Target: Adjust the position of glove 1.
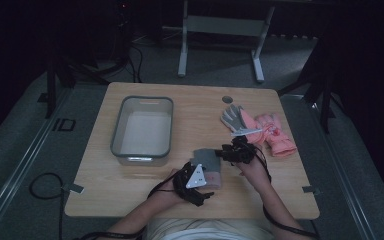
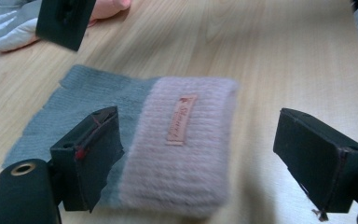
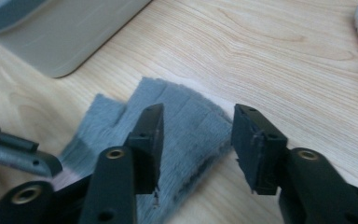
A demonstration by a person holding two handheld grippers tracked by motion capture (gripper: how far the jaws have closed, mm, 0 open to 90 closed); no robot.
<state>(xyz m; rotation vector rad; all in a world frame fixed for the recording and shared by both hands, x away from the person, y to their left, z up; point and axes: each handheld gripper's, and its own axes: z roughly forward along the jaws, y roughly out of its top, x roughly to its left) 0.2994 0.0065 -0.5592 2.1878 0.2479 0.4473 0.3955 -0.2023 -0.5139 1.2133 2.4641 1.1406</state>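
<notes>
A knit glove (image 1: 207,167) with grey fingers and a pink cuff lies flat near the table's front edge. My left gripper (image 1: 200,172) hovers low over the cuff end. In the left gripper view the pink cuff (image 2: 186,149) with its small label sits between the jaws of the left gripper (image 2: 205,140), which stand wide apart and open. My right gripper (image 1: 225,154) is at the glove's finger end. In the right gripper view the grey fingers (image 3: 191,135) lie under the jaws of the right gripper (image 3: 198,121), which are apart without pressing on them.
An empty grey bin (image 1: 116,131) stands on the left half of the table. At the back right lie a grey-white glove (image 1: 232,117) and pink gloves (image 1: 275,132). The wooden table (image 1: 130,195) ends just before the person's forearms.
</notes>
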